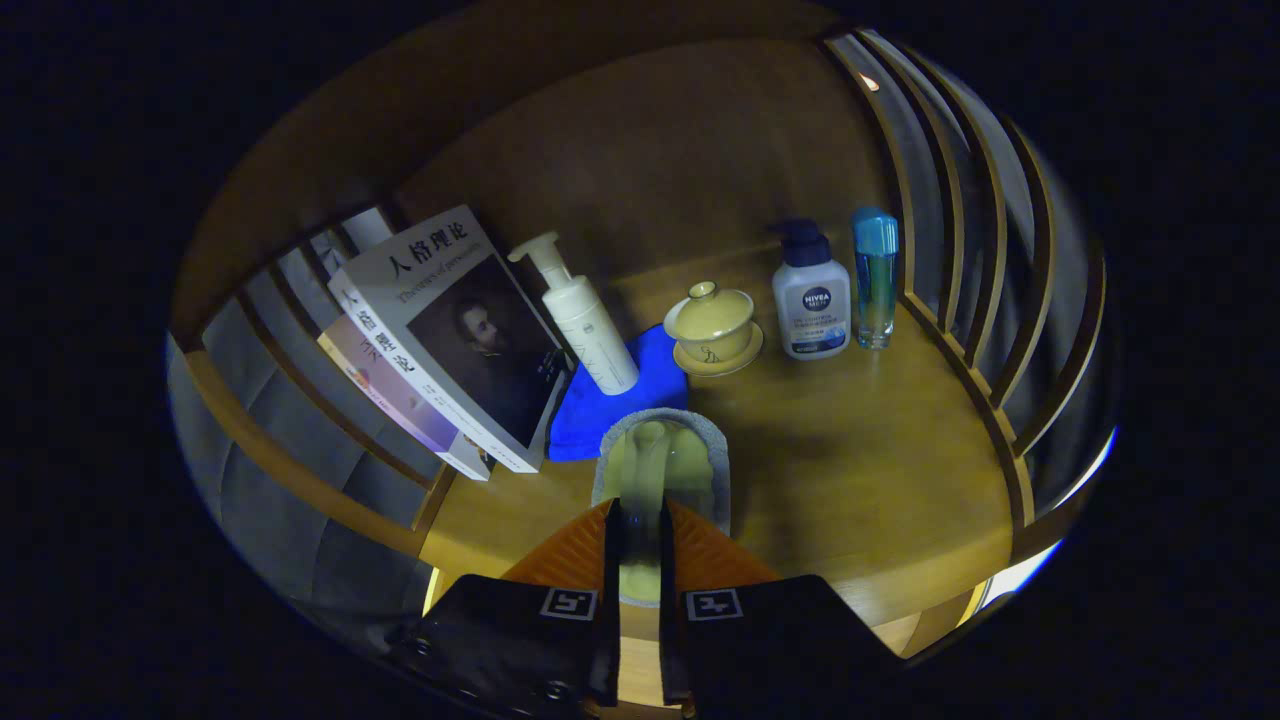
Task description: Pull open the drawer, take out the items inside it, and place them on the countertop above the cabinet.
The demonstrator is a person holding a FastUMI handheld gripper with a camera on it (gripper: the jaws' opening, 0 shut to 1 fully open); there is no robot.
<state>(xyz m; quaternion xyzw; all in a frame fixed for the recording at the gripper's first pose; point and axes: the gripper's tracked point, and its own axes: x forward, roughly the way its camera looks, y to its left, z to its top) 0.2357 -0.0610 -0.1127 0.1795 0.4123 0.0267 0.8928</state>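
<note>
Gripper clamped on a pale yellow item, right over the countertop!
Both orange fingers pinch it, a grey-rimmed thing just ahead of the tips, touching the wood. Just beyond lies a blue cloth with a white pump bottle on it, books leaning alongside. Further on, a lidded cup, a lotion bottle, a blue bottle.
</note>
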